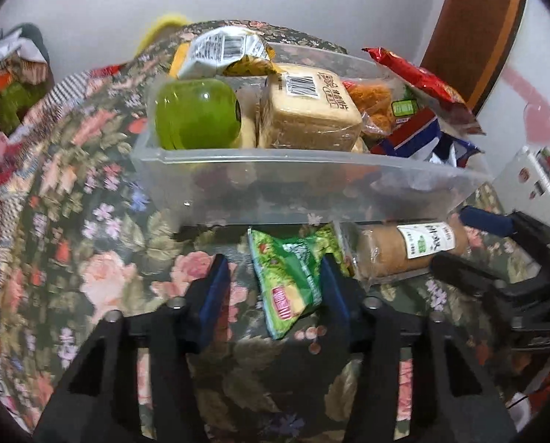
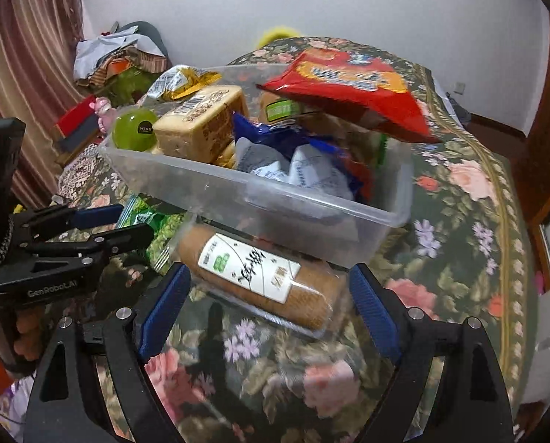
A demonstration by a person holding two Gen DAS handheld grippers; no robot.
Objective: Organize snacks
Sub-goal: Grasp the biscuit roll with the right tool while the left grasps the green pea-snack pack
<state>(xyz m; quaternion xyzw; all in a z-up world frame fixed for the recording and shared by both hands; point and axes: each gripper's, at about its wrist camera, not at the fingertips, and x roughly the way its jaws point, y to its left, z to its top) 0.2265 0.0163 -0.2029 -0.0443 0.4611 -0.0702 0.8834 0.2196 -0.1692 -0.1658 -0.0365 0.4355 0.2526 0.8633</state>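
**Asker:** While the two tools hang over the loose snacks, how are they set?

**Describer:** Both point steeply down. The left hand-held gripper [image 1: 274, 263] is released, its jaws straddling a green packet [image 1: 289, 277] that lies flat on the bench [image 2: 459, 221]. One blue pad touches the packet's edge and the other stands clear of it. The right hand-held gripper [image 2: 268, 271] is spread wide and grasps nothing. A wrapped roll cake [image 2: 253, 273] with a white label lies between its pads and slightly ahead of them.

**Asker:** Where do those snacks sit relative to the tub?

**Describer:** Both lie just in front of the clear plastic tub [image 1: 312, 184], against its near wall. The tub is heaped already: a green jar [image 1: 193, 114], a bread block [image 1: 308, 110] and a red bag [image 2: 349, 85] tilting over the far rim.

**Asker:** How should the pickup go?

**Describer:** I judge the left jaws should centre on the packet before pinching, since crinkly film slips from an edge grip. The roll wants a gentle grip across its middle so it is not crushed. Each must lift clear of the rim and go into whatever gap remains.

**Asker:** And the surroundings?

**Describer:** A dark floral cloth covers the bench. Behind are a white wall, a striped curtain [image 2: 27, 74], a wooden door [image 1: 478, 37] and a heap of household clutter [image 2: 120, 55].
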